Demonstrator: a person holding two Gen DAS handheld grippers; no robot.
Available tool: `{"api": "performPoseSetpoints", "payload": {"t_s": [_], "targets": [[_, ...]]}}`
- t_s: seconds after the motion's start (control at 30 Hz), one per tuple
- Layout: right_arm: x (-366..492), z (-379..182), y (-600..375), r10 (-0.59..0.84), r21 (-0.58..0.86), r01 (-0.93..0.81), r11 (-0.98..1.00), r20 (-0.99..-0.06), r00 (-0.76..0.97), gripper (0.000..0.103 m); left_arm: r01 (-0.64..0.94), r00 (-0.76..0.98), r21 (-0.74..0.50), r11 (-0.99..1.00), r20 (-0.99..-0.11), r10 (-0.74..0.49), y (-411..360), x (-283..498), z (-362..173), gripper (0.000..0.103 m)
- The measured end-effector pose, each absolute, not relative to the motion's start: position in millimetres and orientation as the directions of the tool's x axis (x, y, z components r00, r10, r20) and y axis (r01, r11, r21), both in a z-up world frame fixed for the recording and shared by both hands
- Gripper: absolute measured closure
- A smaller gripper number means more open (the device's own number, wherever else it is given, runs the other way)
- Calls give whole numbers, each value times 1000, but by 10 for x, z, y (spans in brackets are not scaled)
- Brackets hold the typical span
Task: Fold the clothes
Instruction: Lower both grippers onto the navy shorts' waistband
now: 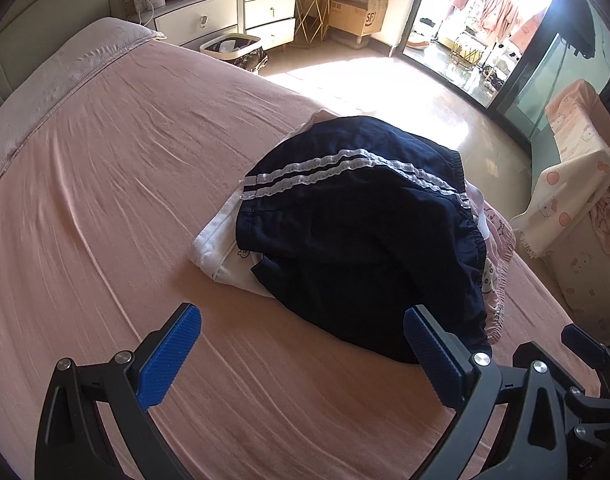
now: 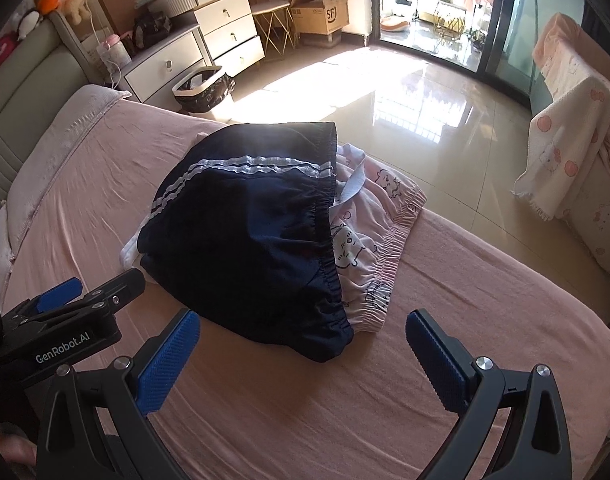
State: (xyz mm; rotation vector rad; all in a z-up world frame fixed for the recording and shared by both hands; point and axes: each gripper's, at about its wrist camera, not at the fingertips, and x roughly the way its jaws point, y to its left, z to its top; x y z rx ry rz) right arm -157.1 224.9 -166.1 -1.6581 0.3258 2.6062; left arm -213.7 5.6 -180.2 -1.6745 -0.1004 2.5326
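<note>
Spread wide and empty, the left hand-held gripper [image 1: 303, 350] fills the bottom of the left wrist frame, above the pink bed [image 1: 105, 200]; navy shorts [image 1: 357, 232] top a folded pile at centre right. From the right wrist, the right hand-held gripper [image 2: 303, 350] also gapes empty at bottom, the shorts [image 2: 249, 236] at centre overlapping pink printed pyjamas [image 2: 369, 248].

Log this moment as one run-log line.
left gripper: open, empty | right gripper: open, empty | navy shorts: folded atop pink printed garment | pile on pink bed sheet
</note>
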Motion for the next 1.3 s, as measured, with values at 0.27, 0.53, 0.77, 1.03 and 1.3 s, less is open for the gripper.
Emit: {"api": "performPoseSetpoints", "payload": {"t_s": [0.27, 0.53, 0.77, 1.03, 1.3], "targets": [[-1710, -1960, 2268, -155, 230, -110, -967, -873, -462, 0, -85, -393, -158, -984, -902, 179, 159, -2249, -2071, 0], [-1871, -2094, 2282, -61, 116, -92, -989, -885, -462, 0, -85, -384, -179, -980, -902, 198, 198, -2368, -2312, 0], [-1995, -2214, 2228, -49, 79, -47, -996, -893, -448, 0, -74, -376, -179, -981, -906, 194, 158, -2415, -2449, 0], [-2204, -2521, 2196, -95, 105, -3, -994, -911, -402, 0, -47, -343, -184, -982, -920, 189, 64, -2466, -2693, 0], [-2323, -2665, 2244, -121, 117, 34, -993, -918, -377, 0, -65, -351, -150, -986, -922, 164, 62, -2452, -2762, 0]]}}
